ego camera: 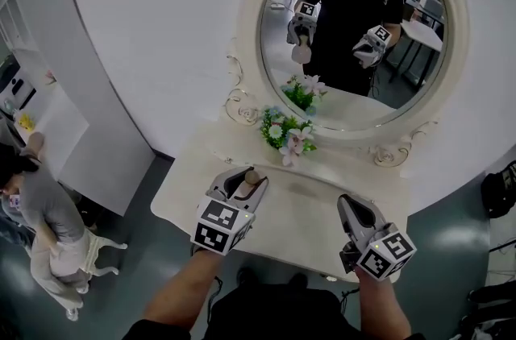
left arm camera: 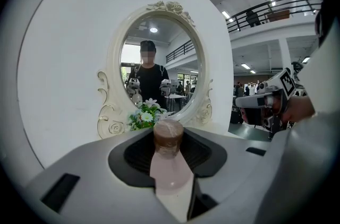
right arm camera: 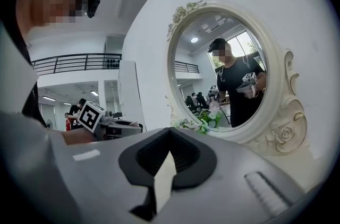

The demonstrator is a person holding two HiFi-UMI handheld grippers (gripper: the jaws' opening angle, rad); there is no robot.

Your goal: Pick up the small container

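a: where is the small container point(left arm camera: 169, 159) now?
b: it is pinched in the left gripper point(ego camera: 247, 182), over the table point(ego camera: 310, 232). i would hold it upright and squeeze evenly. the right gripper point(ego camera: 346, 203) is pressed together, with nothing inside.

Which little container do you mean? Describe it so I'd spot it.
Find the oval mirror above the white dressing table. Before it, the left gripper holds a small pale pink bottle in its jaws. Its brown cap sets it apart from the flowers.
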